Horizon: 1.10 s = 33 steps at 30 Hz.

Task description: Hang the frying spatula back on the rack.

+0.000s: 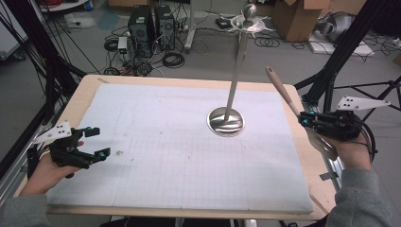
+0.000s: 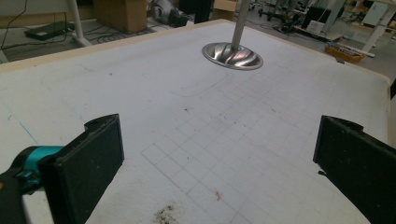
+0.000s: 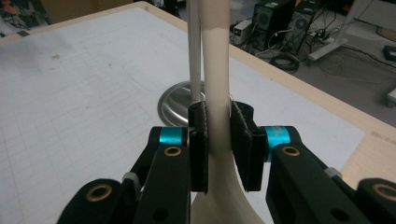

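Observation:
A metal stand rises from a round shiny base (image 1: 226, 122) right of the mat's middle; its thin pole (image 1: 239, 66) ends in a knob with hooks (image 1: 249, 21). My right gripper (image 1: 306, 120) hovers over the table's right edge, shut on a cream, long-handled utensil (image 1: 283, 92). The handle slants up and left toward the pole, and the wide end lies back by the hand. In the right gripper view the pads (image 3: 201, 140) pinch the utensil (image 3: 215, 56), with the pole (image 3: 194, 60) just behind. My left gripper (image 1: 99, 142) rests open at the mat's left, nothing between its jaws (image 2: 219, 158).
A white gridded mat (image 1: 165, 156) covers the wooden table (image 1: 90, 85). Black frame struts (image 1: 340, 52) stand at both sides. Behind the table, the floor holds computer towers (image 1: 151, 28), cables and cardboard boxes (image 1: 298, 19). A small dark smudge (image 1: 118, 152) marks the mat near the left gripper.

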Available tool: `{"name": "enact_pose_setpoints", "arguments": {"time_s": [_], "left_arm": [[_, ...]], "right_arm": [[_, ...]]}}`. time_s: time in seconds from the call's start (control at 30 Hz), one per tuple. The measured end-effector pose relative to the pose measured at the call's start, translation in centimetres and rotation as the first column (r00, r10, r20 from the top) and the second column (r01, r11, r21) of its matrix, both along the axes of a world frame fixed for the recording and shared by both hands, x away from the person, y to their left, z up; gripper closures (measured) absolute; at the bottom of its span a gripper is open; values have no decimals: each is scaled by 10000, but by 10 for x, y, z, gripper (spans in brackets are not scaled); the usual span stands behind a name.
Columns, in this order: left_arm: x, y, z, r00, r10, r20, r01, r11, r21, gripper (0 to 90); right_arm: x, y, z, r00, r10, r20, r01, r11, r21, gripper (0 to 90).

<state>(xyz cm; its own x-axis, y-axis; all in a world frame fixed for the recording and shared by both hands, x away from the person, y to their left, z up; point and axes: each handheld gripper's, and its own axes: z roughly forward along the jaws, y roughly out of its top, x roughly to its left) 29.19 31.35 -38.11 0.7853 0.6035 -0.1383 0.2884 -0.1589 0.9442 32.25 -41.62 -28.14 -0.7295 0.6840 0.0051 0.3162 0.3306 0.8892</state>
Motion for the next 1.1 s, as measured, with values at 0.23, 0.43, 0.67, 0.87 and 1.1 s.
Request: {"name": "enact_pose_setpoints", "arguments": {"time_s": [0.23,0.43,0.67,0.87,1.1], "left_arm": [[-1,1,-1,10000,38,-14,-38,10000,-15,22],[-1,2,-1,10000,66,-39,-66,10000,-12,22],[-1,2,-2,10000,74,-66,-75,10000,-39,22],[-2,3,-1,9999,85,-54,-86,9999,-69,22],[-2,3,-2,9999,97,-60,-98,9999,-82,22]], "right_arm": [[0,-2,10,9998,-6,203,6,10000,-1,779],[-1,-4,19,9996,-60,286,61,10000,-39,779],[-1,-4,27,9992,-46,404,45,10000,25,779],[0,-2,35,9985,-68,537,67,10000,11,779],[-1,-3,43,9977,-97,669,94,9999,58,779]]}}
